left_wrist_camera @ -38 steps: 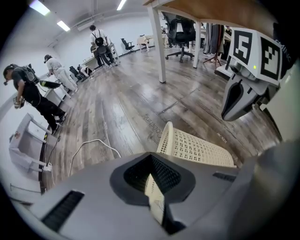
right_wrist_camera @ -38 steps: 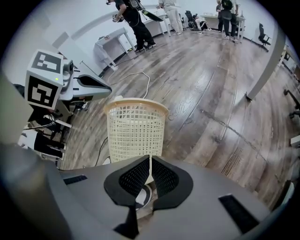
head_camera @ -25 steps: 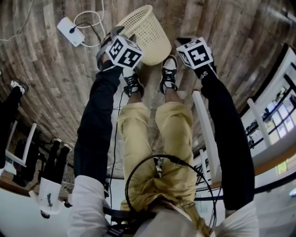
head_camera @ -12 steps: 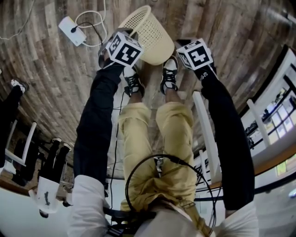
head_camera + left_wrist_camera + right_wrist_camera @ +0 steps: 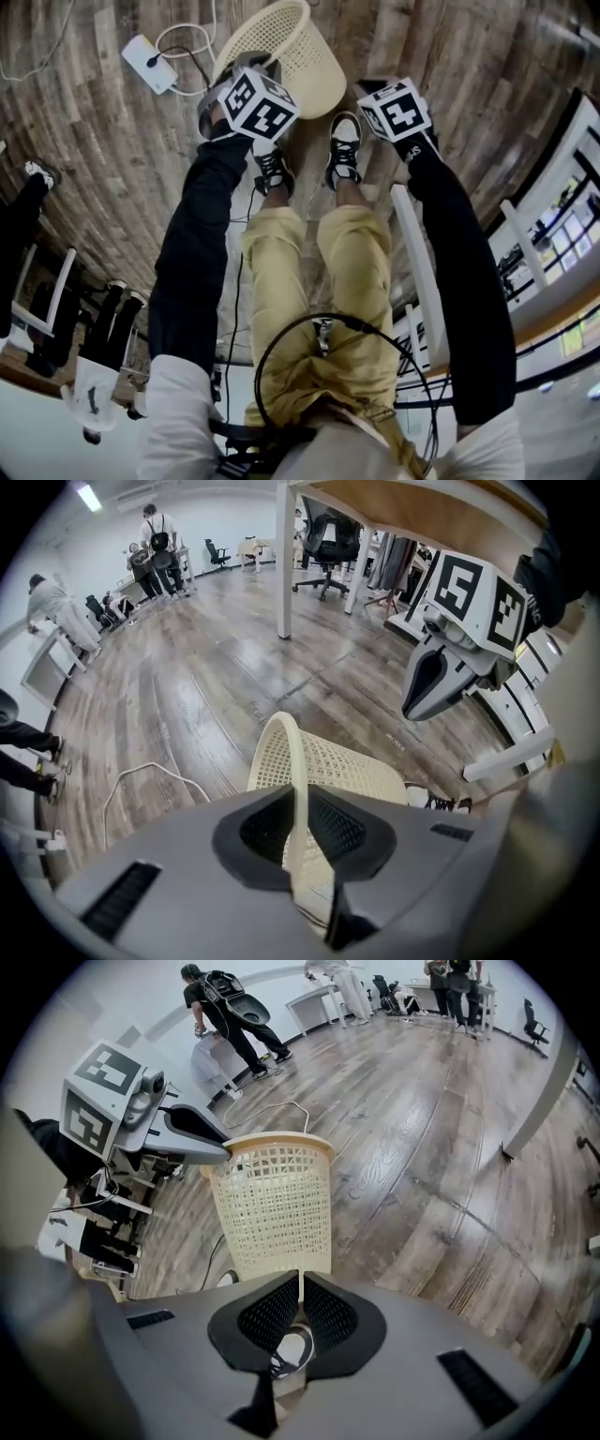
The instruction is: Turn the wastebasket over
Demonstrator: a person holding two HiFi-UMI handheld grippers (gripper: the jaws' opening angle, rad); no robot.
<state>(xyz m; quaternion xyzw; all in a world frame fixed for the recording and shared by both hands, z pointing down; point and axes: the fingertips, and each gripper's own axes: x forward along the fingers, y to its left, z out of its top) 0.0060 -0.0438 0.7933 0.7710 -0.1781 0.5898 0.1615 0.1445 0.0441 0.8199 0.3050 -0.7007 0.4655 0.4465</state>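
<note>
Left gripper view: left gripper [image 5: 300, 808] fingers closing on wastebasket [image 5: 347, 766] rim; right gripper [image 5: 300, 1286] fingers nearly together.

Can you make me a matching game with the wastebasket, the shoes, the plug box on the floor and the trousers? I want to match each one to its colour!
Things:
1. wastebasket
2. shoes
3. plug box
4. trousers

Colours:
A. white
B. cream, full of little holes
C. black and white, with laces
D. tan

Right pairs: 1-B, 2-C, 3-A, 4-D.
</note>
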